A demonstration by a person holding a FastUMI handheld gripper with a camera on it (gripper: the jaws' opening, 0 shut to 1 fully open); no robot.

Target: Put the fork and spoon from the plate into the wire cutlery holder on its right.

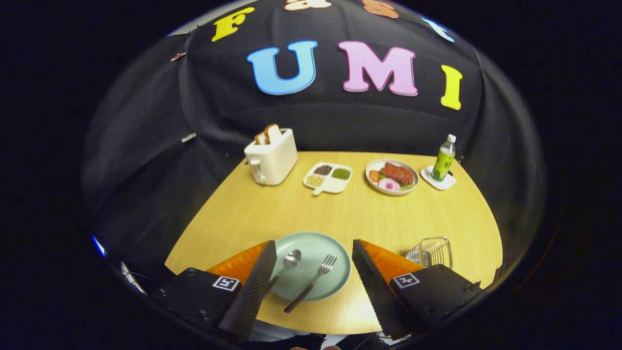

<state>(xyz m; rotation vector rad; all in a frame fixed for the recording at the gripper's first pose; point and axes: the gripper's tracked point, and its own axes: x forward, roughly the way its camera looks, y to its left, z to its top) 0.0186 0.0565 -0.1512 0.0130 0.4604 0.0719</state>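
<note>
Gripper (313,253) wide open, empty, above plate (335,287) — spoon (290,261) and fork (316,279) lie between fingers, holder (430,252) right; best drop square over fork handle — pinch mid-handle.

A pale green plate (335,279) is seen on a light yellow wood-grain table (359,214). A silver spoon (289,261) and a silver fork (316,279) with a dark handle are noted on it. The wire cutlery holder (430,253) is silver. A cream toaster (271,156), a white divided tray (328,177) and a green-labelled bottle (444,159) with a white cap are seen.
</note>
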